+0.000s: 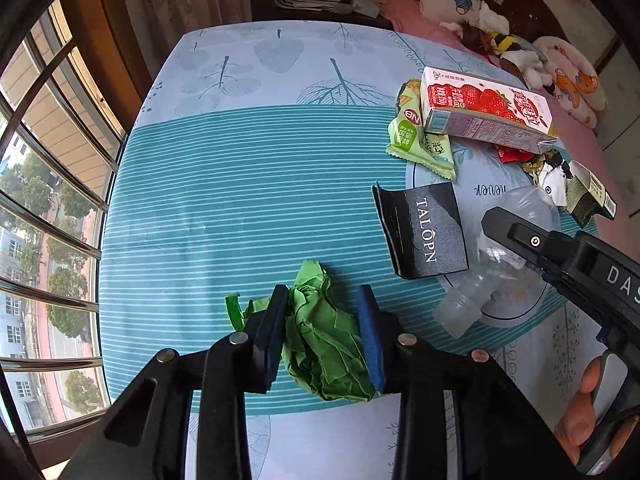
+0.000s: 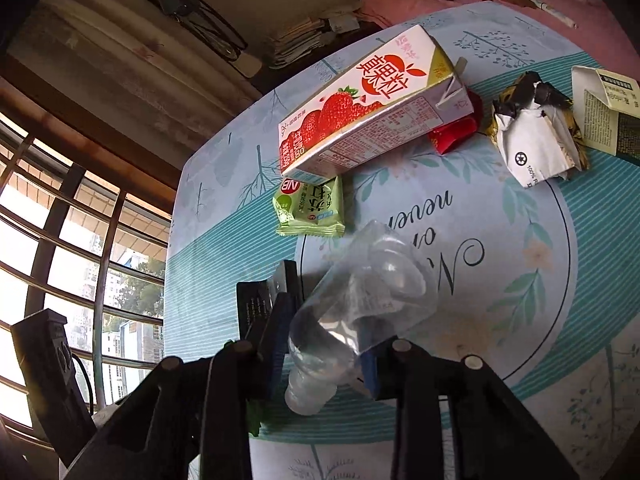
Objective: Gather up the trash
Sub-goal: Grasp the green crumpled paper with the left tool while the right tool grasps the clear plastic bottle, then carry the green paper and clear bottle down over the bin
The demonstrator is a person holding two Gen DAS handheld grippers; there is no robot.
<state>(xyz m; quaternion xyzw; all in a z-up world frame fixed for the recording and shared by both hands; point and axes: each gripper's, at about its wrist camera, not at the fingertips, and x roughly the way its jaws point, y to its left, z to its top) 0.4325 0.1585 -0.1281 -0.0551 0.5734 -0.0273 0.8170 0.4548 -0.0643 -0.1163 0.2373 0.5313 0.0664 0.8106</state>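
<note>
A crumpled green paper (image 1: 324, 356) lies on the striped tablecloth (image 1: 224, 208), and my left gripper (image 1: 324, 312) is shut on it, a blue pad pressed against each side. To its right lies a clear plastic bottle (image 2: 360, 304) on its side on the round print. My right gripper (image 2: 326, 332) is shut on the bottle near its neck. In the left wrist view the bottle (image 1: 472, 304) shows under the right gripper's black body (image 1: 580, 264), with a person's fingers (image 1: 580, 412) on the handle.
More trash lies beyond: a black packet (image 1: 424, 232), a green snack wrapper (image 2: 312, 208), a strawberry drink carton (image 2: 372, 108), a red wrapper (image 2: 456, 132), a crumpled foil wrapper (image 2: 536, 136) and a torn small box (image 2: 608, 112). A barred window (image 1: 48, 208) is at the left.
</note>
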